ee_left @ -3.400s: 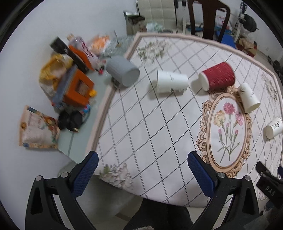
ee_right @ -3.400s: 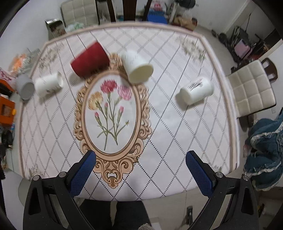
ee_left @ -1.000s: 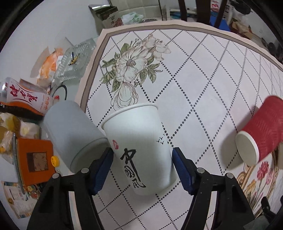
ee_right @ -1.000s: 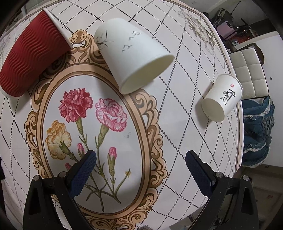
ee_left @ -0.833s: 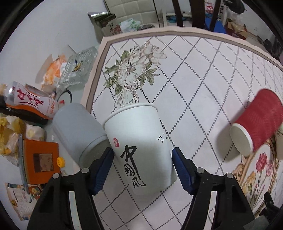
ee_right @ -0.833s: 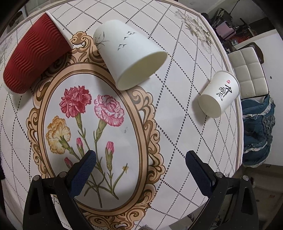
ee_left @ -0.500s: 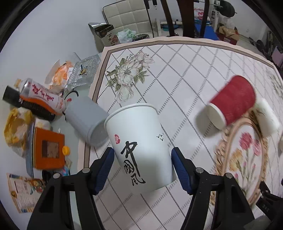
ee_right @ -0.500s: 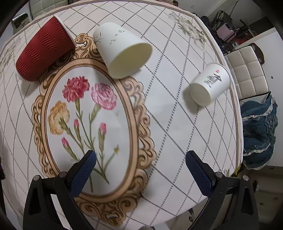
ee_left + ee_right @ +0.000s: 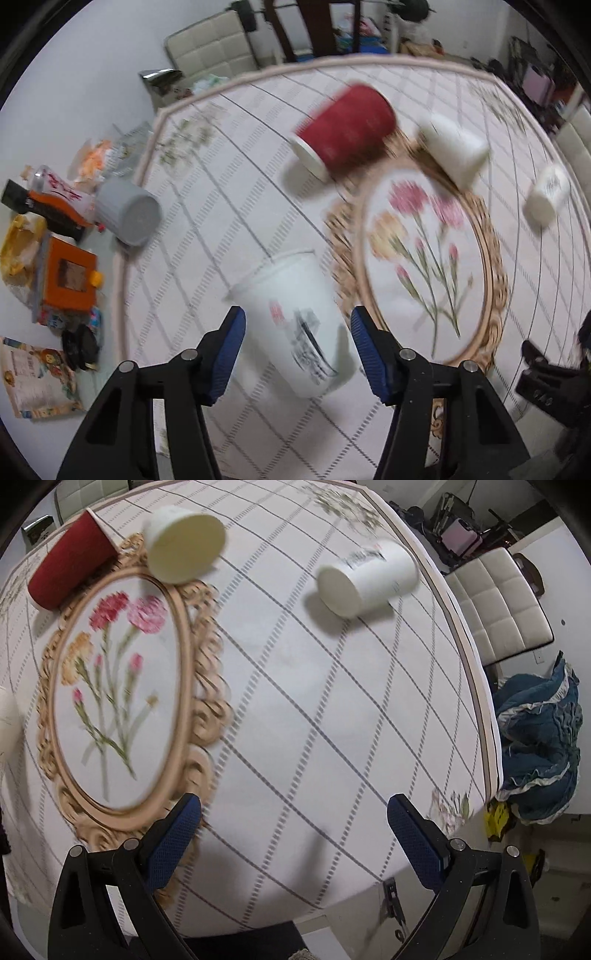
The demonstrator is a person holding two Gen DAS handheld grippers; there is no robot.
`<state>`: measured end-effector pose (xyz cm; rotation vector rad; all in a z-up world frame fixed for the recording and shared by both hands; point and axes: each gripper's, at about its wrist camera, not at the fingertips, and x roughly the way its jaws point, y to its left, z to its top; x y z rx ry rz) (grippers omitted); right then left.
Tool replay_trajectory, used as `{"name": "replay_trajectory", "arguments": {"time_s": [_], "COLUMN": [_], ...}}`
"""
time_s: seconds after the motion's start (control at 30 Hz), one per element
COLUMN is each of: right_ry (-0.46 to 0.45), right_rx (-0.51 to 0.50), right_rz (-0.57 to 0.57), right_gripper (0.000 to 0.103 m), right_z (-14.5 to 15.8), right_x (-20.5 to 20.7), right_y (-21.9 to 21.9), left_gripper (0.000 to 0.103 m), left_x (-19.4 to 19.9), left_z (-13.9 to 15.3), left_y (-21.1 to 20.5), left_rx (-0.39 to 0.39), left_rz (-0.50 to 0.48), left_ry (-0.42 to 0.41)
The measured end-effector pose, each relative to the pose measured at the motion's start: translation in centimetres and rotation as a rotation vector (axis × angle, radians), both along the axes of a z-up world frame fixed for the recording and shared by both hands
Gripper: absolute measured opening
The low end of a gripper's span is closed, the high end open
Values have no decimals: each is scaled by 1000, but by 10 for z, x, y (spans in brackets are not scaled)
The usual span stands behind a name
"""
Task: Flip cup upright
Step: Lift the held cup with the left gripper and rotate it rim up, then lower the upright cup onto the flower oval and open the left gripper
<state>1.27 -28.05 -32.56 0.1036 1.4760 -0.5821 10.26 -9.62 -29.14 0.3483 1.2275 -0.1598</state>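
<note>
The white paper cup [image 9: 295, 321] with dark printed characters sits between the blue pads of the left gripper [image 9: 297, 347], near the ornate oval frame on the tablecloth [image 9: 229, 206]; motion blur hides whether the pads clamp it or stand just clear. The right gripper [image 9: 293, 834] hangs over the near right of the cloth with its jaws wide apart and empty. Farther off, a red ribbed cup [image 9: 70, 572], a plain white cup [image 9: 184, 542] and a small printed cup [image 9: 365, 578] lie on their sides.
</note>
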Motion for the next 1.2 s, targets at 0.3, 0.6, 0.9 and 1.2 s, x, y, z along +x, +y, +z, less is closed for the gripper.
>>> {"name": "replay_trajectory", "arguments": {"time_s": [0.3, 0.6, 0.9, 1.2], "right_ry": [19, -8, -52, -125], "right_rx": [-5, 54, 204, 336], "right_rz": [-8, 0, 53, 200], "right_gripper": [102, 102, 102, 102], "right_z": [-13, -11, 13, 61], "right_x": [-41, -41, -14, 64], "right_y": [-11, -20, 5, 105], "left_gripper": [56, 57, 95, 103], "left_x": [-47, -51, -35, -17], "left_z": [-46, -18, 16, 14], "left_y": [-18, 3, 52, 142], "left_rx": [57, 17, 42, 154], "left_rz": [-42, 40, 186, 368], "left_ry": [62, 37, 6, -13]}}
